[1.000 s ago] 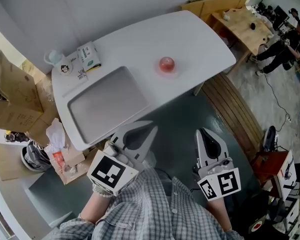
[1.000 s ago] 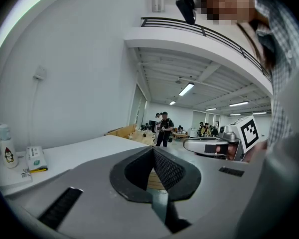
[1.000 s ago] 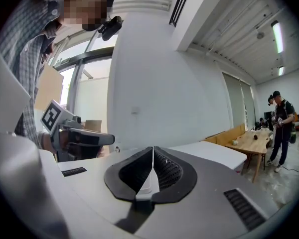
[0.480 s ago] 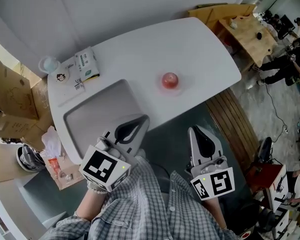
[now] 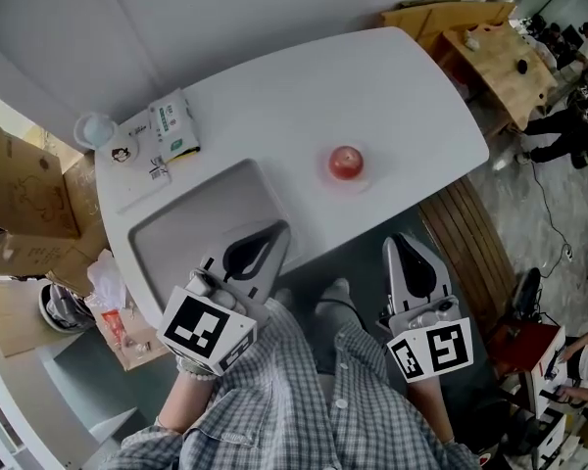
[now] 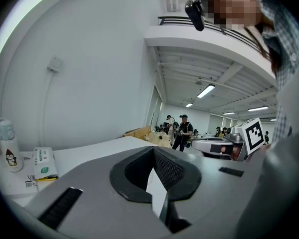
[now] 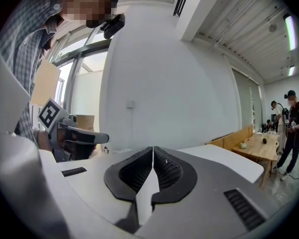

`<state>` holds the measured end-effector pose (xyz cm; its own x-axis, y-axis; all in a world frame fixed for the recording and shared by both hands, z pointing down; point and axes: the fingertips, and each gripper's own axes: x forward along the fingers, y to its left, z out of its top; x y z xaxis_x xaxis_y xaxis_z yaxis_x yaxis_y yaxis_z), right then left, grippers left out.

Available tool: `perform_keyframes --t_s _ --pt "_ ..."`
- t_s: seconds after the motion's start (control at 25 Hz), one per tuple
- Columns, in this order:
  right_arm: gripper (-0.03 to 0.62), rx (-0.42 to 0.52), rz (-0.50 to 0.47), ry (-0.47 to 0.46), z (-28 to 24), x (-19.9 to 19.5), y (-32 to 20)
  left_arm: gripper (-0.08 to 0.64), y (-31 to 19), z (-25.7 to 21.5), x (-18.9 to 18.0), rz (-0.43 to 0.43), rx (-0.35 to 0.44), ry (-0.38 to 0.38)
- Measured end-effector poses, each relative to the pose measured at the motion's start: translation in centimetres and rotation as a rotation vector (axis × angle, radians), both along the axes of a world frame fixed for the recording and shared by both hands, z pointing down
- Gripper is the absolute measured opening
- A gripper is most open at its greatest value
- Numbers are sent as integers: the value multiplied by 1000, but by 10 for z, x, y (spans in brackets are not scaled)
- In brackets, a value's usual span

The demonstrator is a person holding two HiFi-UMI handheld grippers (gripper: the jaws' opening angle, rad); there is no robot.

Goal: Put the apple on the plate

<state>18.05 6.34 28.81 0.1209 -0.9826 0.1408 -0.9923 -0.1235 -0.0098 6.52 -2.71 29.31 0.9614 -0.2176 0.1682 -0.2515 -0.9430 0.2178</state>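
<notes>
Both units barely shifted versus a second ago. The counter point(image 5: 304, 86) and apple point(image 5: 346, 162) have slid lower in the head view, so the person looks to be closing in.

Left hand-held gripper point(image 5: 279, 230): jaws pressed together, nothing between them, tips over the front edge of the sink point(image 5: 196, 225). Right hand-held gripper point(image 5: 401, 243): also pressed together and empty, off the counter's near edge, above the floor.

Both are held low and close to the body, pointing at the counter. That reads as an approach posture, with nothing in reach yet.

Apple is upright on the counter to the right of the sink, well apart from both units and nearer the right one, so that is my guess for the pick. There is a faint pale rim under the apple, and I can't tell whether it's the plate. No other plate is visible.
</notes>
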Motion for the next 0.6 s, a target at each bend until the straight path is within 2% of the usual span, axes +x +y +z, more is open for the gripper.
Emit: perform_keyframes --t_s 0.2,0.6 --pt "23 14 -49 -17 3 23 -21 9 -13 5 3 -77 -18 -15" --pt "23 -49 -199 -17 17 71 -76 9 -45 16 35 -252 -73 -43"
